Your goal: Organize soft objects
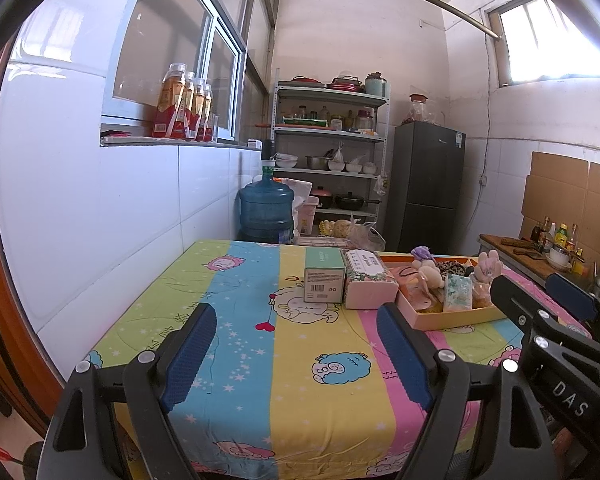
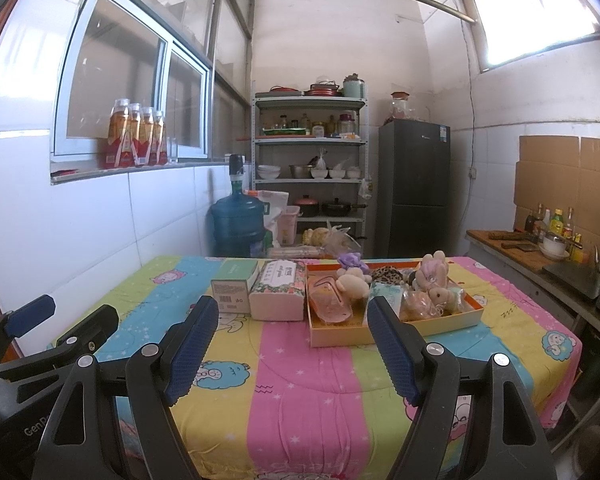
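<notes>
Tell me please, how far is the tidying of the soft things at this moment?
Done: hard to say; plush toys and small packets already lie crowded in the orange tray, while the tissue pack and green box stand beside it on the table. In hand: nothing. The left gripper and right gripper are both open and hover short of everything. Left: seemingly all the sorting.

Daylit, window [image 2: 536, 8] glare upper right, fisheye-bent edges, sharp
</notes>
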`<state>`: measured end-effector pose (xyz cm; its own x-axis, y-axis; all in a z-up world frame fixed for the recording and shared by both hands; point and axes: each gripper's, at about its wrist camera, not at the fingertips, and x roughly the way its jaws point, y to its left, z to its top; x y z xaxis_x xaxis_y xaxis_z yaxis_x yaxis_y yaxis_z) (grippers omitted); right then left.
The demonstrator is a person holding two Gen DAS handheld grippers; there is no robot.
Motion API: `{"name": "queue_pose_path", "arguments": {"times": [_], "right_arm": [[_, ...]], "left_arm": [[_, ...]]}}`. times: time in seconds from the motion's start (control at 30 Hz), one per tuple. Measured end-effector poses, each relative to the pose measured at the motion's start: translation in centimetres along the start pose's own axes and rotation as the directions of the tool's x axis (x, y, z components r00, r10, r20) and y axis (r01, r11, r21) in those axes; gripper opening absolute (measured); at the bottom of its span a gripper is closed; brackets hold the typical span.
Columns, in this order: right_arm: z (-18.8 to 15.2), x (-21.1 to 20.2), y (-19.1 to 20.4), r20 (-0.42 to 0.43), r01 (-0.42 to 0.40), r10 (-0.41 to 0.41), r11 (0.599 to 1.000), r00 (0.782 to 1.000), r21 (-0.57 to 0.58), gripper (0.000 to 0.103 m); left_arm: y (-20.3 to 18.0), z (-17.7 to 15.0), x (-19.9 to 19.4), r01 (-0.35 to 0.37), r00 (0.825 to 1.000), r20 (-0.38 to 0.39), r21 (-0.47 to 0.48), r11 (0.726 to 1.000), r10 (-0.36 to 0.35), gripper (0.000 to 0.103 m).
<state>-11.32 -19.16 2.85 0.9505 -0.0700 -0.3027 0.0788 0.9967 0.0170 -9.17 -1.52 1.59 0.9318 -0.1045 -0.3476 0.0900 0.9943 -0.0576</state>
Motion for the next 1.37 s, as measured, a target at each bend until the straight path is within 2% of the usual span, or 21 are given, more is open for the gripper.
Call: {"name": "queue_pose_path", "arguments": {"times": [1.37], "right_arm": [[-0.12,-0.06,-0.08,-0.001,0.0,0.0,1.0,1.0,0.003,0.078]], "left_arm": [[0.59,0.19,-0.18,-0.014,1.0,0.01,0.005,1.0,0.013,0.083]]}}
